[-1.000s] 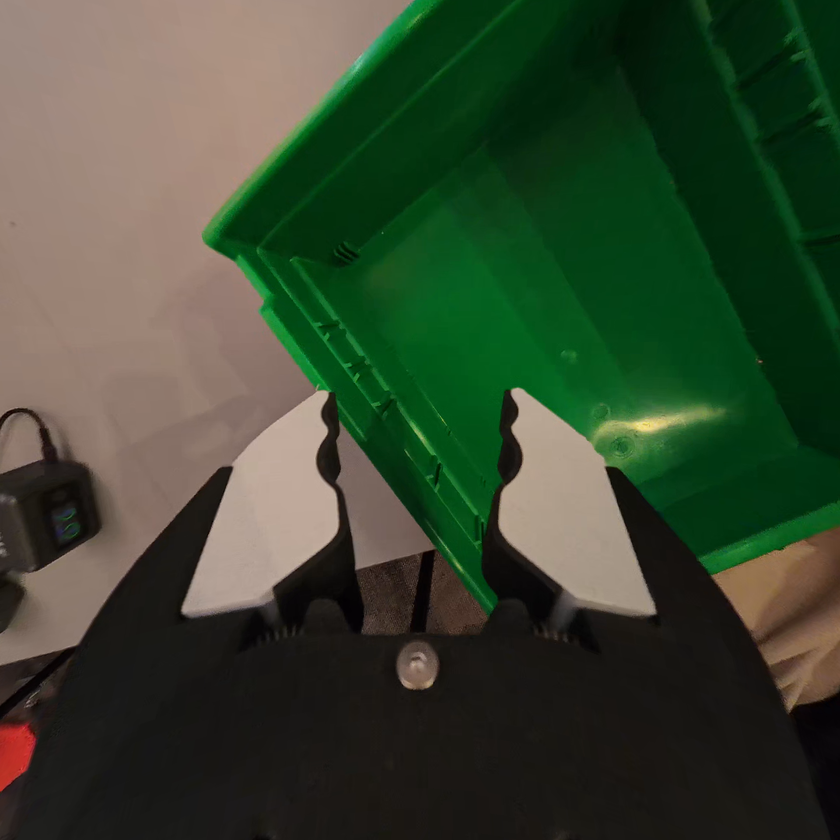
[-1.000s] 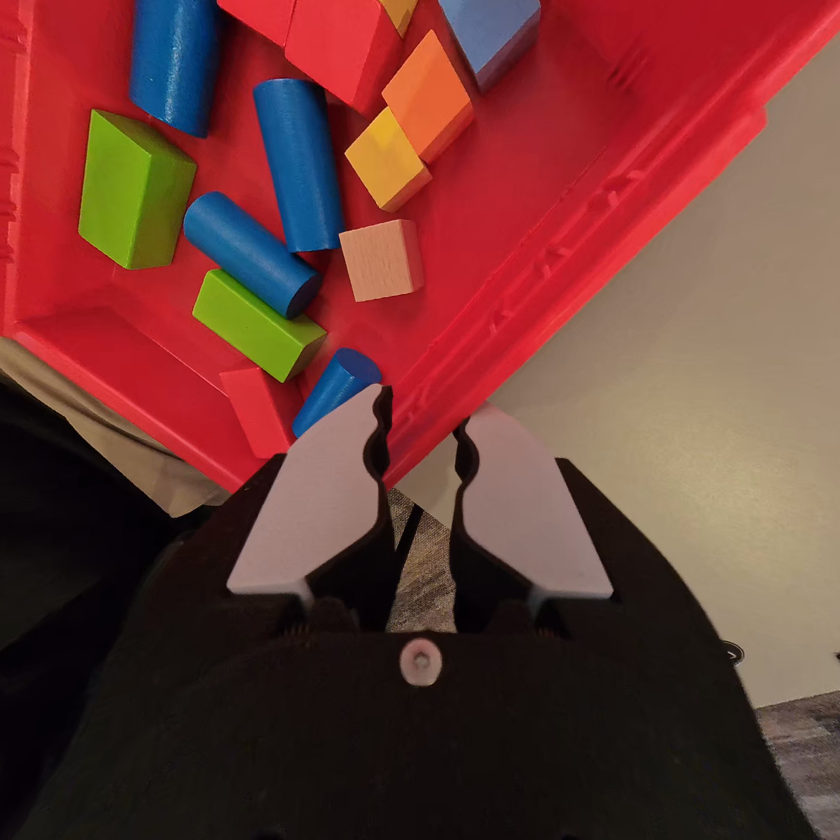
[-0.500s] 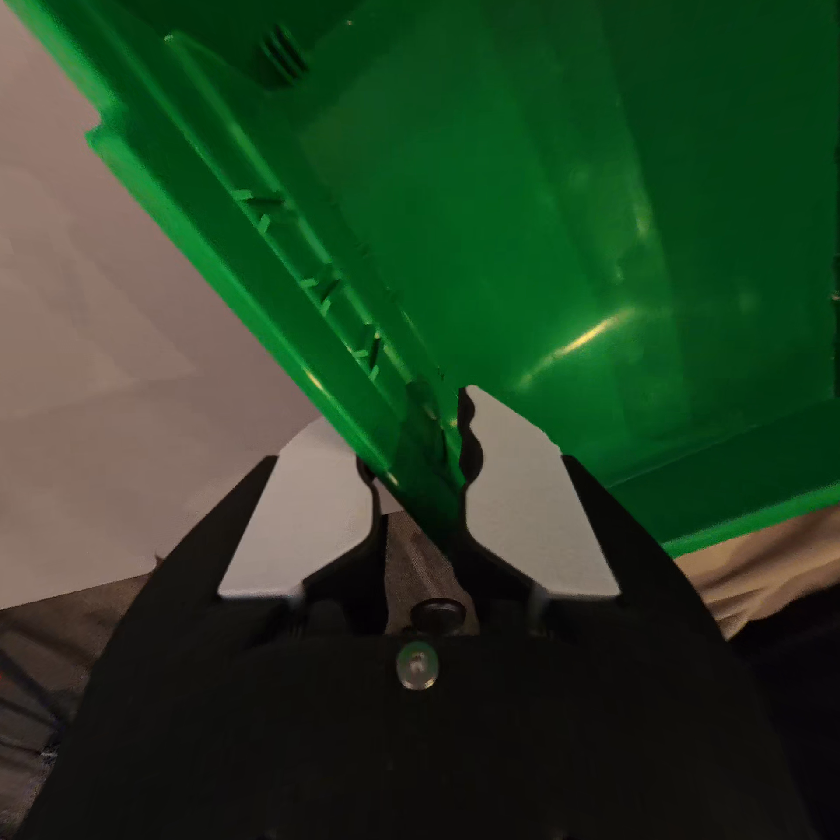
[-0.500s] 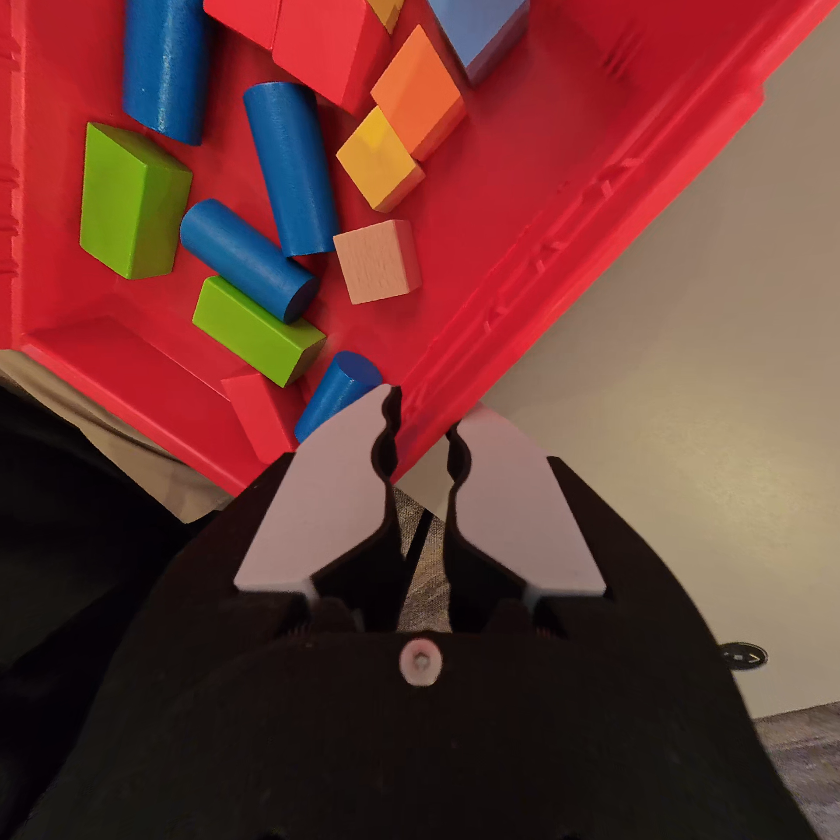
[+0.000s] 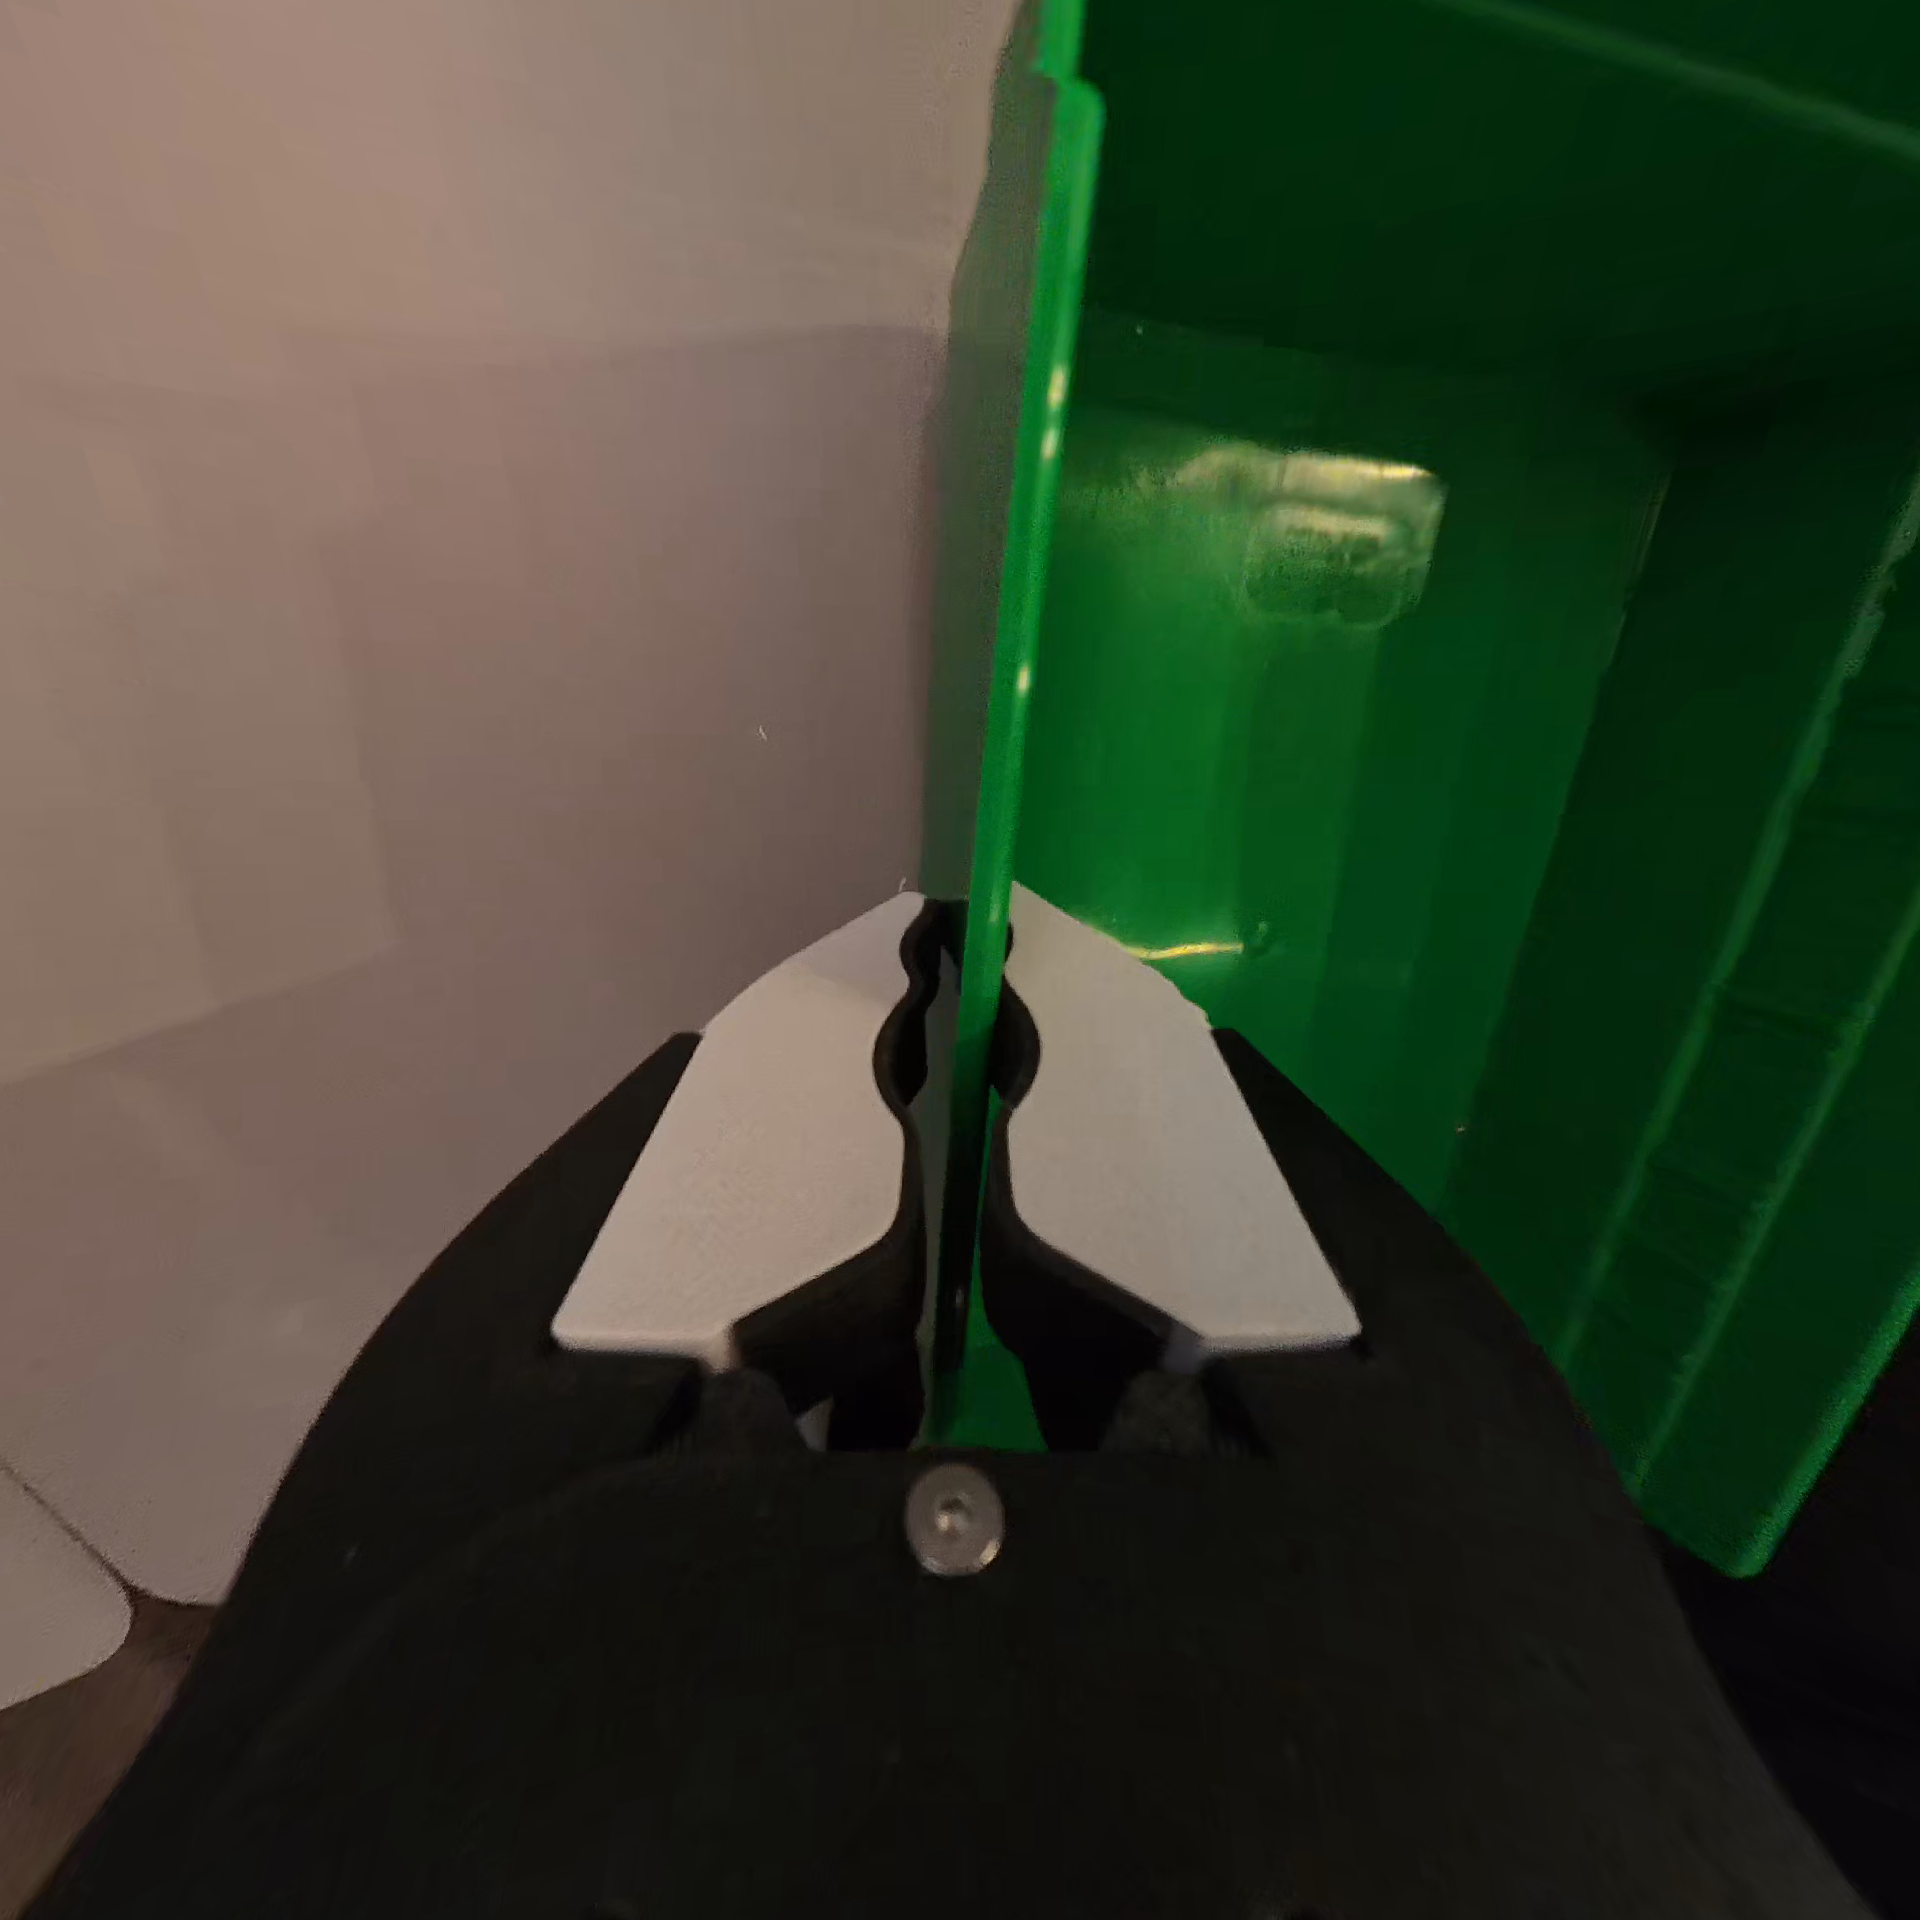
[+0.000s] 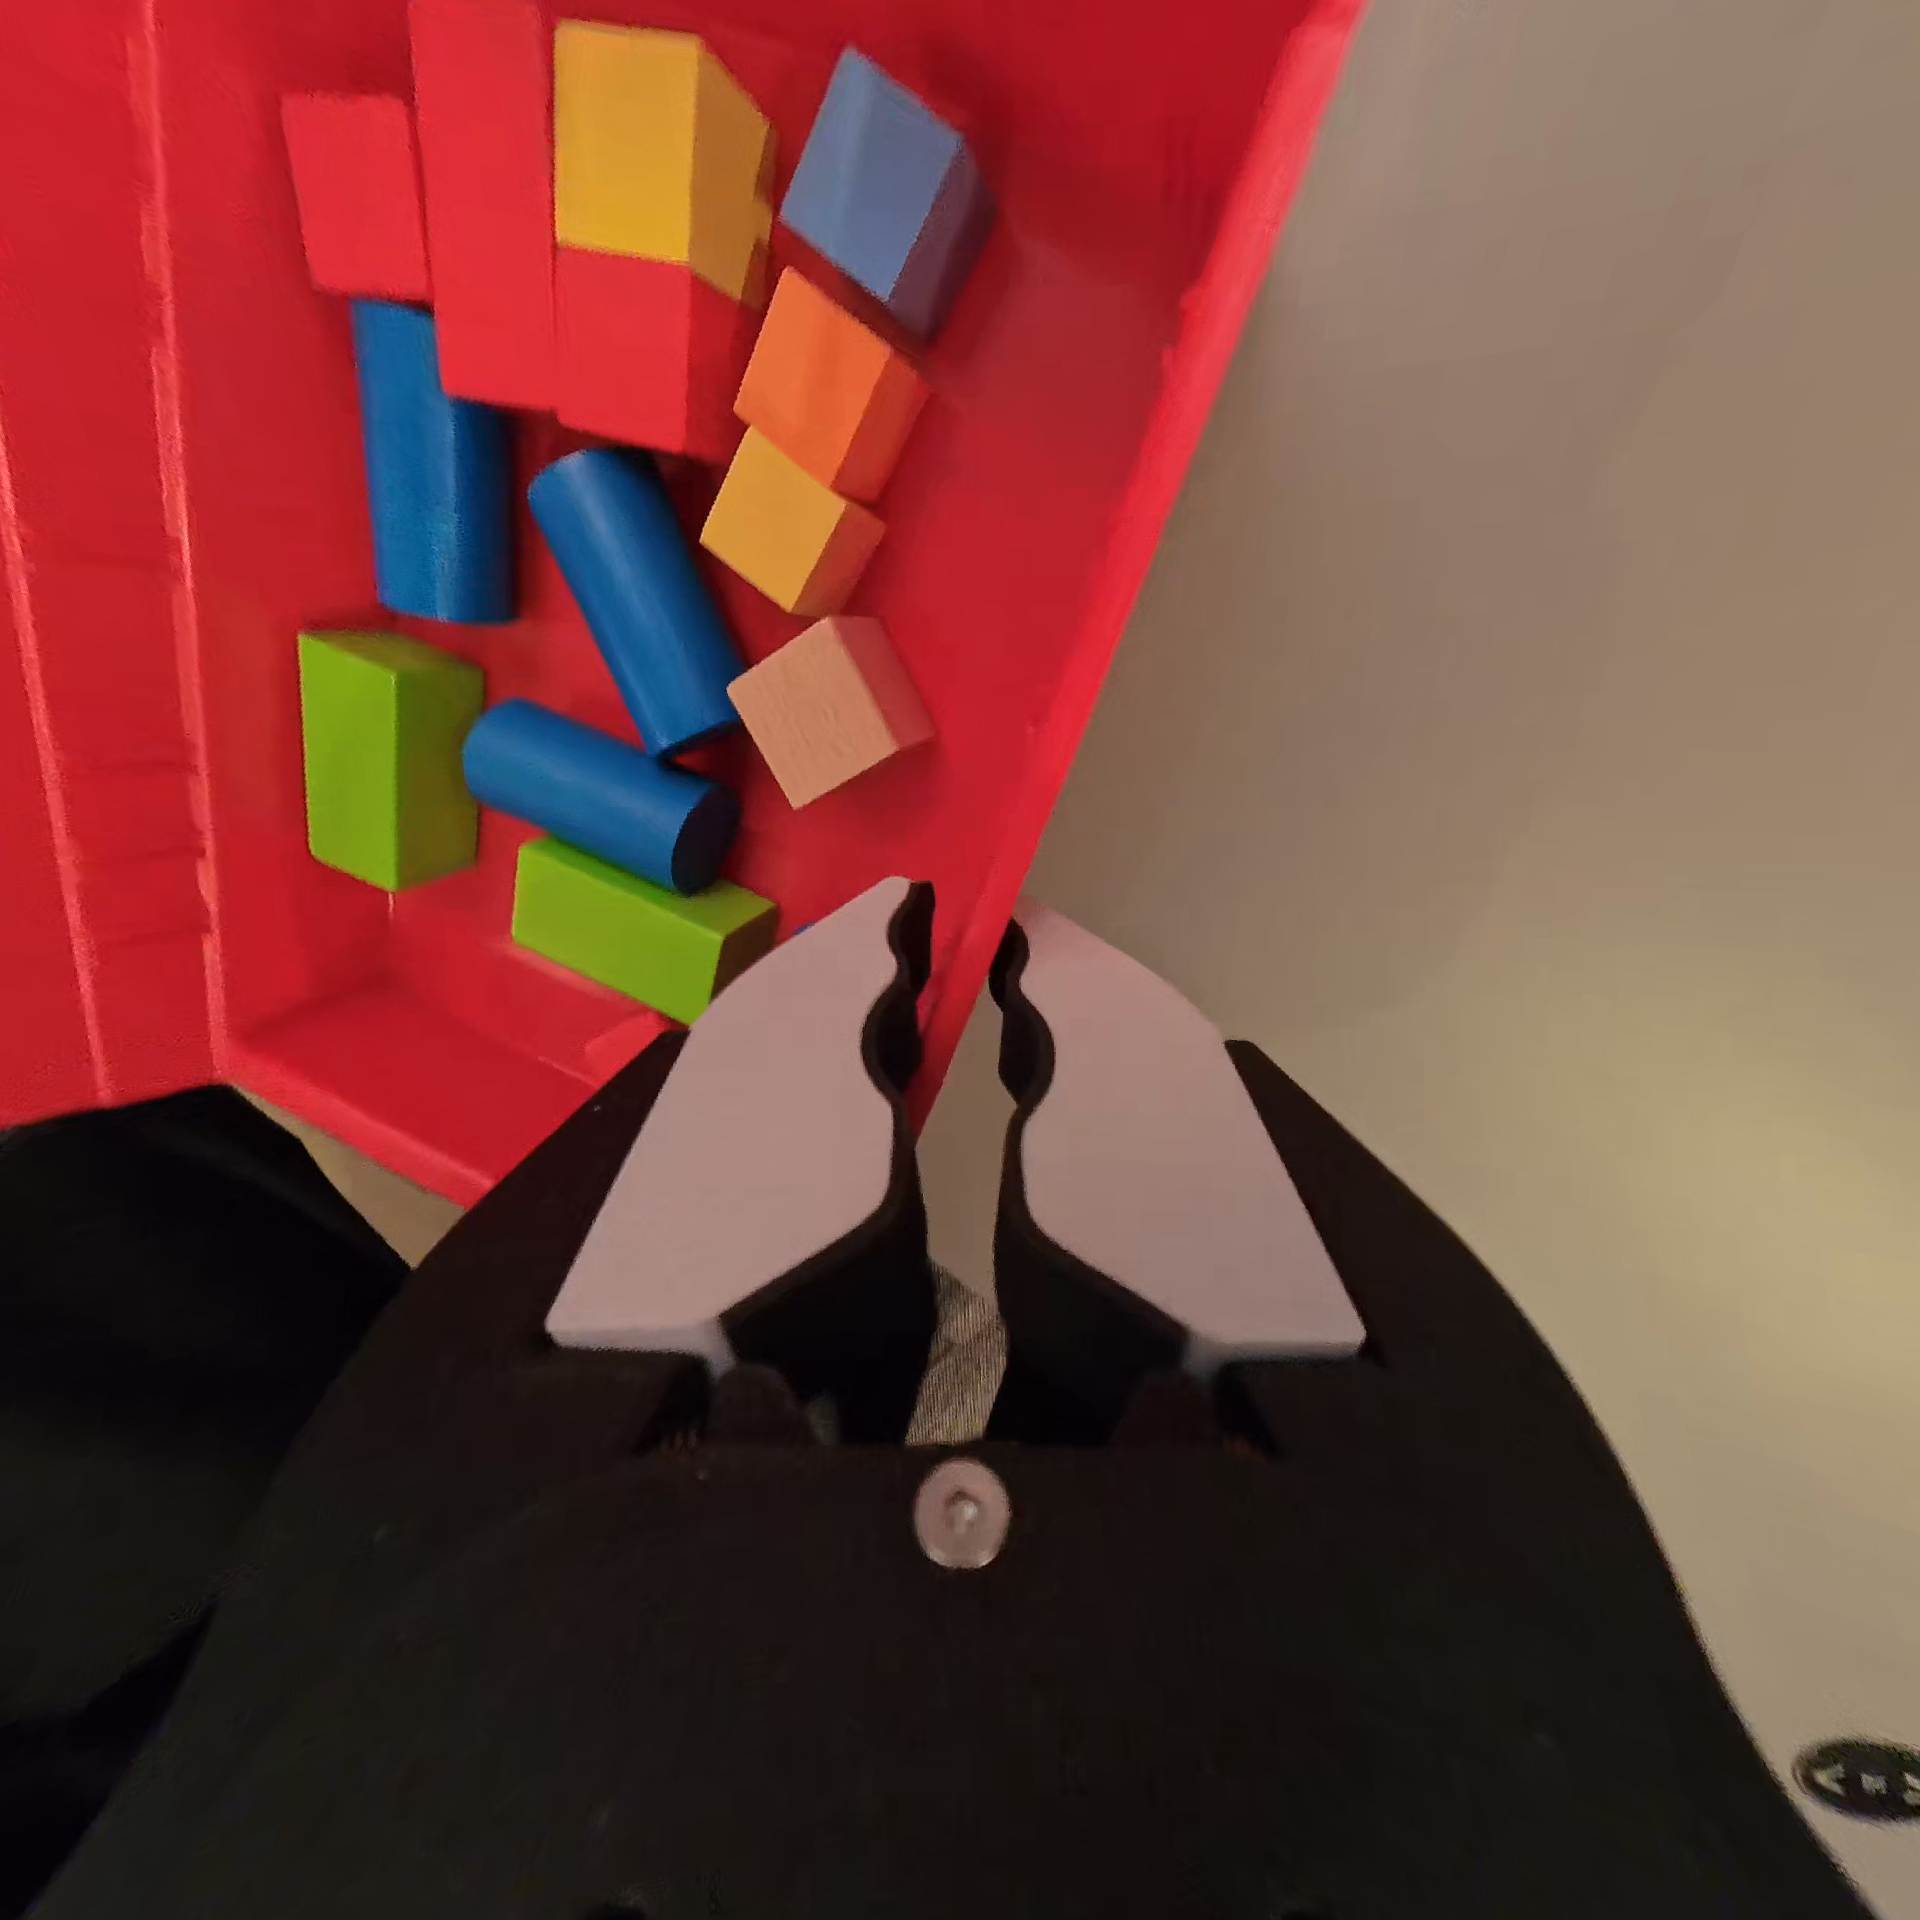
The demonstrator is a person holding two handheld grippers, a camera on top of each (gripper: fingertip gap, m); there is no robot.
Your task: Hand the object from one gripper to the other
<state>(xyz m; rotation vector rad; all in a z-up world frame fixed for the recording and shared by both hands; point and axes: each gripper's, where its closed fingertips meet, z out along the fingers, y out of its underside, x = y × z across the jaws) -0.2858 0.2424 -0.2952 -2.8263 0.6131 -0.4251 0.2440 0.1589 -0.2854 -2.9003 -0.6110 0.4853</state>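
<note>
A pale, matte tabletop (image 5: 436,623) fills the left of the left wrist view and the right of the right wrist view, evenly lit, with soft shadows laid across it; a small dark round mark (image 6: 1860,1779) is seen near its lower right corner, and a strip of grey floor is glimpsed between the right fingers. Beyond that, nothing of the room is shown.

The left gripper (image 5: 961,914) is seen clamped on the side wall of the empty green bin (image 5: 1351,727), the wall running straight up between the jaws. The right gripper (image 6: 964,914) is closed to a narrow gap around the rim of the red bin (image 6: 1101,644); whether that rim is actually pinched cannot be told. Inside the red bin the blocks are piled: blue cylinders (image 6: 634,603), green blocks (image 6: 384,758), an orange cube (image 6: 831,379), a natural wood cube (image 6: 831,712), yellow, red and light blue pieces. No single block is held by either tool, so the handover is judged not yet begun.

Risks, as judged from here: a thin wall gripped at one edge could twist or slip out under the bin's own weight. If the red bin is tilted, the cylinders would probably roll and the pile shift, and blocks could be spilled over the rim.
</note>
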